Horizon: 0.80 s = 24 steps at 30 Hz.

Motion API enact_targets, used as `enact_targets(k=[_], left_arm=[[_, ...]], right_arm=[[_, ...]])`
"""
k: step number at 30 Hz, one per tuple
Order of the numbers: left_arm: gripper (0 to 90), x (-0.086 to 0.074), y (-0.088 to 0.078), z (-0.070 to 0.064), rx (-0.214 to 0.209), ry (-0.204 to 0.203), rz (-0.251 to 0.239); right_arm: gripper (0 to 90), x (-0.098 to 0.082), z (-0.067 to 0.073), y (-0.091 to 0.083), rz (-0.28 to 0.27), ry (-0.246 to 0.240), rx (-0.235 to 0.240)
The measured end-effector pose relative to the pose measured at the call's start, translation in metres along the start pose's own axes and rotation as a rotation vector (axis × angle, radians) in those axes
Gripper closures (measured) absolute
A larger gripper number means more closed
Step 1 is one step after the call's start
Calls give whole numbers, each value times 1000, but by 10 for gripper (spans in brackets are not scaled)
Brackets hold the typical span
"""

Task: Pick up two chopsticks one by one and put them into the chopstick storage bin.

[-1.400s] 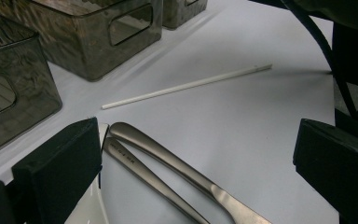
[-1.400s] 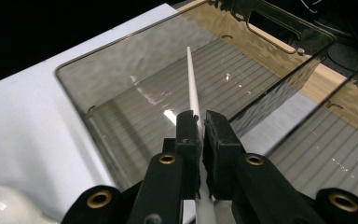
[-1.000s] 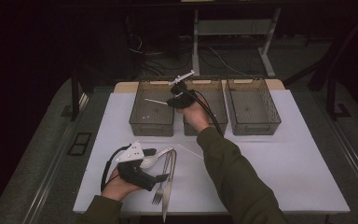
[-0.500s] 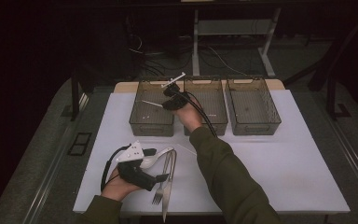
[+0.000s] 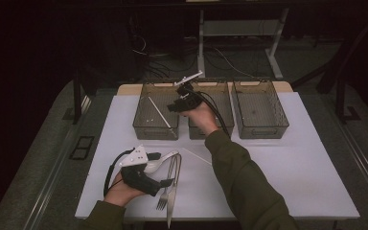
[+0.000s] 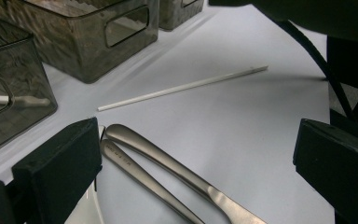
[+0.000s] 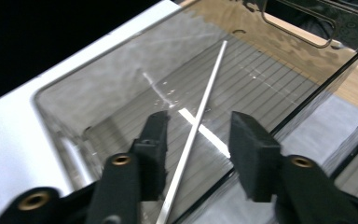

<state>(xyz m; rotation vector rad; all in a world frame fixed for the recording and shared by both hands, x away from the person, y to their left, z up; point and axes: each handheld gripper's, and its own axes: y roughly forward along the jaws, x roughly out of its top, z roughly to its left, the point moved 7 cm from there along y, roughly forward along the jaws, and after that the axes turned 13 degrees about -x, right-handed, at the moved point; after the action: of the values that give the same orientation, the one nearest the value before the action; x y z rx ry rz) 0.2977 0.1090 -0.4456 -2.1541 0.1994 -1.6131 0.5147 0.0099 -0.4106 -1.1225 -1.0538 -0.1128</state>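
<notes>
So, quick rundown of where this sorting job is sitting right now:

Job in hand: looks like cutlery and sticks are getting sorted off the white table [image 5: 287, 182] into three smoked-plastic bins at the upper middle of the high view.

Right gripper [image 5: 175, 106]: hovering over the left bin [image 5: 146, 125], jaws partway apart. They've just been opening, and the white chopstick [image 7: 200, 116] is lying loose between and below them, no pad pressing on it, so I'm reading it as dropped.

That chopstick: resting slantwise in the left bin, one end running up toward the far wall in the right gripper view.

Left gripper [image 5: 168, 183]: parked at the lower left of the high view, jaws standing wide, gripping nothing. In the left gripper view two metal handles [image 6: 168, 163] are lying on the table between its jaws.

Done so far: one chopstick in the left bin, as far as I can tell.

Still waiting: second chopstick [image 5: 196, 156] on the table mid-frame, plus a spoon [image 5: 159, 162], fork [image 5: 165, 191] and knife [image 5: 173, 196] bunched beside the left gripper.

Other bins: middle bin [image 5: 223, 103] and right bin [image 5: 261, 108] are looking empty, though the right hand is hiding part of the middle one.

Progress guess: early days, most of it is still to go.
</notes>
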Motion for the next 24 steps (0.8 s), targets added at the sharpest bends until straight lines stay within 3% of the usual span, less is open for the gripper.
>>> enact_targets(k=[7, 13, 24], left_arm=[[1, -1, 0, 1, 5, 5, 13], [1, -2, 0, 1, 10, 6, 18], [1, -4, 1, 1, 15, -1, 29]], right_arm=[[427, -11, -2, -32, -40, -47, 33], [374, -27, -7, -62, -78, -101, 14], [337, -64, -16, -97, -97, -116, 32]])
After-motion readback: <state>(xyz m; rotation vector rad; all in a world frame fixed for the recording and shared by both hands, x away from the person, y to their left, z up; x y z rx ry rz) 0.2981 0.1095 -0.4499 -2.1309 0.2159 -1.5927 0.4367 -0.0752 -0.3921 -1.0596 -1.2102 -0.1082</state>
